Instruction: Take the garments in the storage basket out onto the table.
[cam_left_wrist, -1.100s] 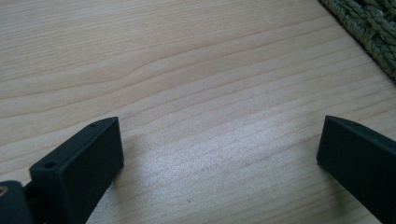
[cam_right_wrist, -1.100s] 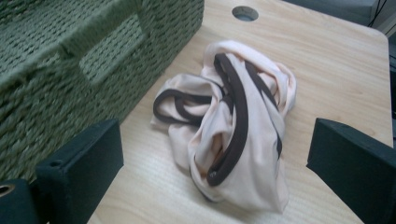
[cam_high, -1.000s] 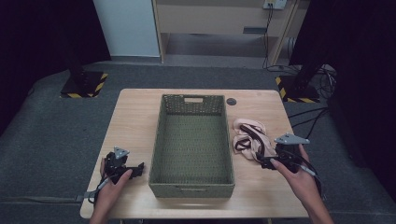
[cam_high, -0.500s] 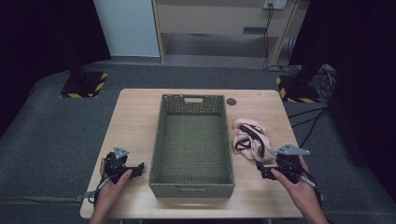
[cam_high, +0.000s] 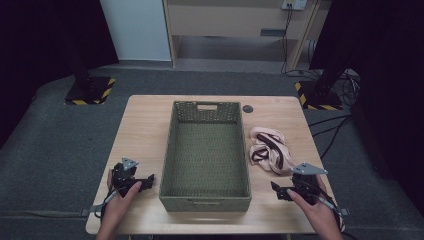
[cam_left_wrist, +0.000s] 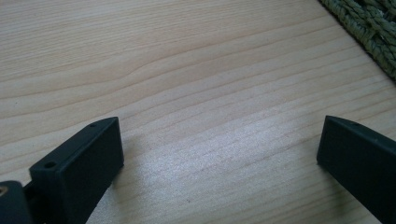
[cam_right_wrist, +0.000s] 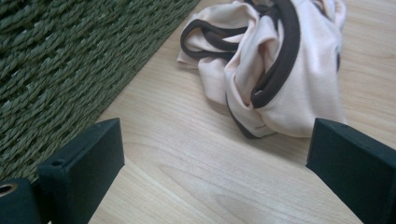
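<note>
A green woven basket (cam_high: 206, 192) stands in the middle of the wooden table (cam_high: 145, 125), and its inside looks bare. A crumpled pale pink garment with dark brown trim (cam_high: 270, 148) lies on the table just right of the basket; it also lies ahead of the jaws as the garment (cam_right_wrist: 280, 70) in the right gripper view. My right gripper (cam_high: 280, 190) rests near the front right of the table, open, a short way in front of the garment. My left gripper (cam_high: 145, 181) sits at the front left beside the basket, open over bare wood.
A small dark round disc (cam_high: 247, 108) lies near the table's far edge, right of the basket. The basket's woven wall (cam_right_wrist: 60, 65) runs close along the left of my right gripper. Dark stands with striped bases (cam_high: 90, 90) flank the table on the floor.
My right gripper has drawn back toward the table's front edge, away from the garment. The left gripper has stayed where it was.
</note>
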